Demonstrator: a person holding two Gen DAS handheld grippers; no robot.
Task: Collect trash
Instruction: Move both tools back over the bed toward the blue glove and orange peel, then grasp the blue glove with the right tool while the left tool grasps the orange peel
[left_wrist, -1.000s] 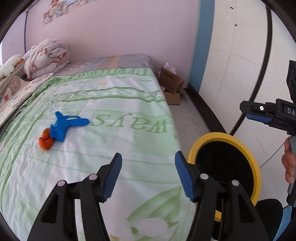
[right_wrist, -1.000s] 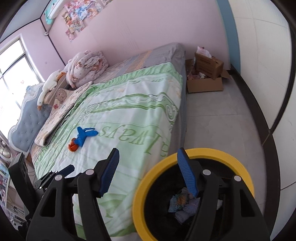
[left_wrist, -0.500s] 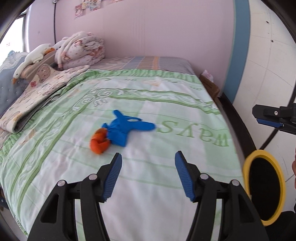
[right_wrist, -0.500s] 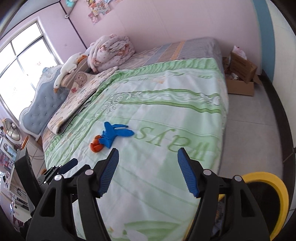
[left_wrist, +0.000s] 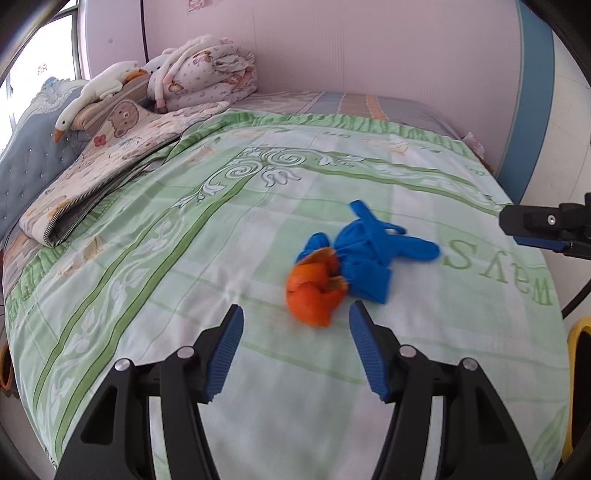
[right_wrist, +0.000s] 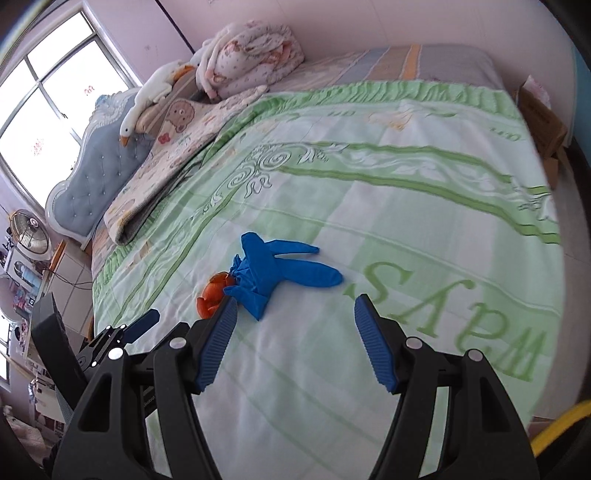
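Both grippers are now off the bin and over the bed, jaws released, the left gripper (left_wrist: 295, 347) nearing the peel (left_wrist: 314, 291) and glove (left_wrist: 369, 254) to grasp next.

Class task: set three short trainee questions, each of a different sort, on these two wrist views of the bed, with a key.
1. True or false: the left gripper is shut on the orange peel.
2. Multiple choice: the blue glove lies A) in the bin, B) on the bedspread touching the peel, C) on the folded quilt.
3. Fill in: the toy goose lies near the bed's ____.

Key: 1 false, both its jaws are open and short of the peel; 2 B; 3 headboard.
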